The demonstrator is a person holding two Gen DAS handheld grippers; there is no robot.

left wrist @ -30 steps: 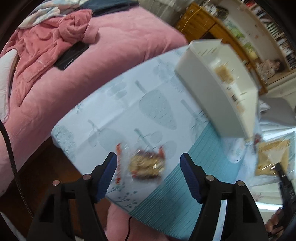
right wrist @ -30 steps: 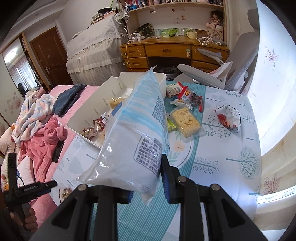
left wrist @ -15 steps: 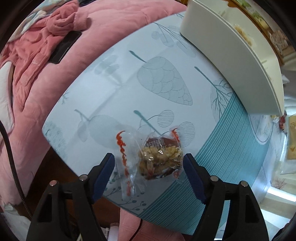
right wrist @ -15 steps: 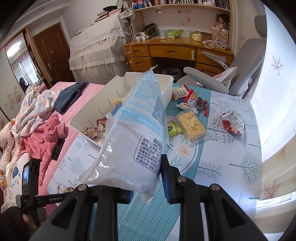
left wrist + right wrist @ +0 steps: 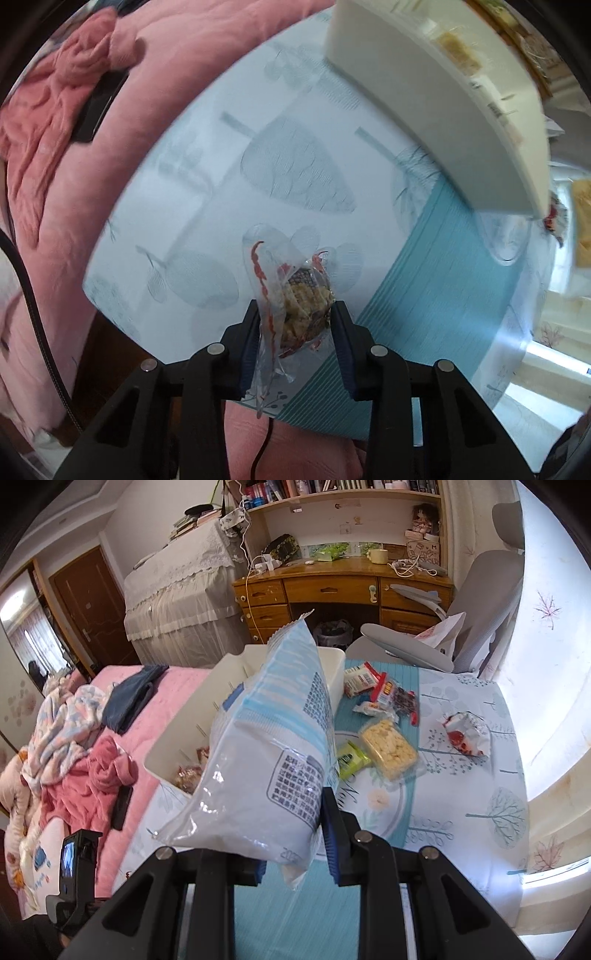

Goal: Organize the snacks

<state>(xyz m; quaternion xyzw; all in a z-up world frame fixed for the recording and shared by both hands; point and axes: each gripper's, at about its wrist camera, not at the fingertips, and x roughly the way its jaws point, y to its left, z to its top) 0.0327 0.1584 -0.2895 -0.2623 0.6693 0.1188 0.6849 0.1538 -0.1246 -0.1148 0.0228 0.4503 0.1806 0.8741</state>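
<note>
left gripper (image 5: 295, 325) pointing steeply down at the near corner of the pale blue leaf-print tablecloth (image 5: 207, 192), jaws closing on the small clear-wrapped rice-crisp snack with red print (image 5: 303, 299); blue pads pressing both sides of the wrapper, snack pinched upright, loose film flaring up and to the left of the pads

right gripper (image 5: 291, 834) clenched on the bottom edge of the large white-and-blue printed snack bag (image 5: 273, 738), bag standing tall, long axis running away from the fingers toward the white plastic divided organiser bin (image 5: 177, 746)

key relation: bin lying up and to the right of the left gripper across the cloth, well apart from it, long wall (image 5: 424, 110) slanting diagonally; in the right wrist view bin sitting straight ahead behind the held bag, so right hand looking nearer and already lined up

judging next: carrying each load over the rim and into a free compartment; big bag probably needing its long axis along the bin

still loose on the cloth beside the bin: yellow cracker pack (image 5: 388, 749), green sachet (image 5: 349, 758), red-white crumpled packet (image 5: 465, 734)

risk: thin film slipping out of the left pinch
</note>
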